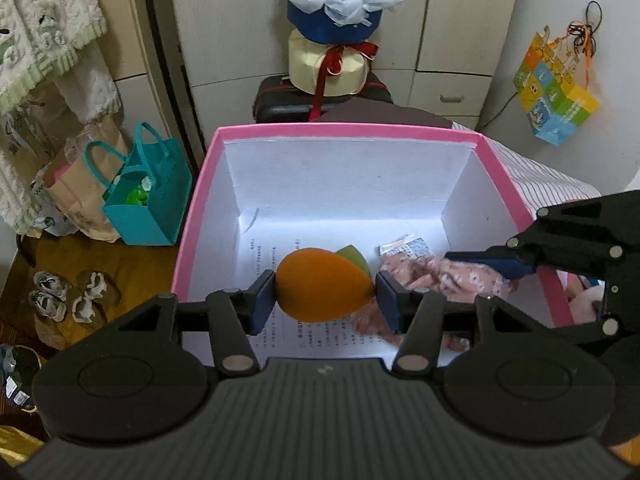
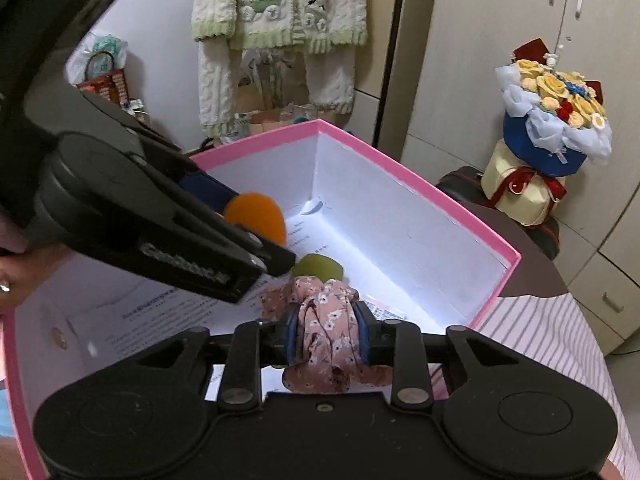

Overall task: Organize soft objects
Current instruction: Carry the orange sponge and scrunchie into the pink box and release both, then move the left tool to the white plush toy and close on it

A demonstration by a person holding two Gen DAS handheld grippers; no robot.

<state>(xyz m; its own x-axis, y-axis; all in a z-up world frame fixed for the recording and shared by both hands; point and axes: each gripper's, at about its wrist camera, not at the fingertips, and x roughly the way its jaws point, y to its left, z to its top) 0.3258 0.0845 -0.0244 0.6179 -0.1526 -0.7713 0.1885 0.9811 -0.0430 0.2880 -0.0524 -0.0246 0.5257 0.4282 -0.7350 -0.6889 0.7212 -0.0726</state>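
1. The left gripper pinches the orange sponge over the pink box; squeezed off-centre, it may squirt out past the rim.
2. The right gripper clamps the floral scrunchie inside the box; its loose folds could snag a pad on release.
3. The two grippers crowd close and may knock together.

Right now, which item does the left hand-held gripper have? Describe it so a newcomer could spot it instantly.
Find the pink-rimmed box with white walls. Inside, over the printed sheet lining its floor, the left hand-held gripper pinches an orange egg-shaped sponge. It is smooth and plain orange, unlike the smaller green sponge behind it or the pink floral scrunchie alongside.
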